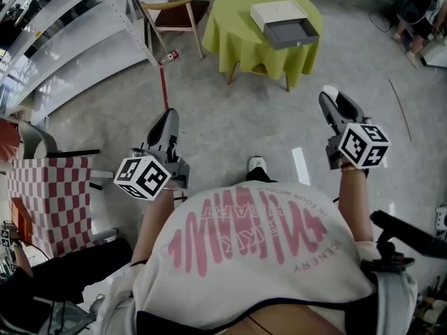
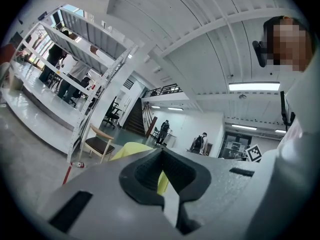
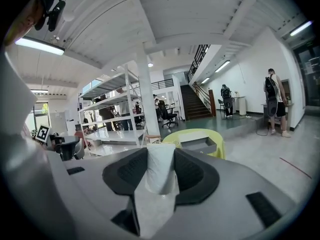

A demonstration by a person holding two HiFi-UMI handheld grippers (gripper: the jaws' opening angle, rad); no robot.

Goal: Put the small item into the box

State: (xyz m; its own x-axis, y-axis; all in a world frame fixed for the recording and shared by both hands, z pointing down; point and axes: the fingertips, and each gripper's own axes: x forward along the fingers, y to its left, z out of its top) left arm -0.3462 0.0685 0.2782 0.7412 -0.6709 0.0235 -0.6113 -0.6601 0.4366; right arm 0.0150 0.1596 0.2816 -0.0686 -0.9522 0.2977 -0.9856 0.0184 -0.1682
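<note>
R claw grips the small item, a white soft-looking piece clamped btwn its pads. The item's long axis runs along the jaws, w/ its end poking just past the tips, pointing up-frame toward the desk. L claw is closed, tips together, nothing in it.

The box sits on the green-clothed desk at top centre-right of head view, well apart from both claws. It lies up-frame and a bit left of the R claw, up and far right of the L. R is nearer and already loaded, so prob. R does the drop.

The box's long side runs approx left-right, slightly tilted. Its grey drawer is pulled open toward lower frame, i.e. facing the person. In R gripper view the box shows just above and right of the item tip, so approach looks nearly lined up.
</note>
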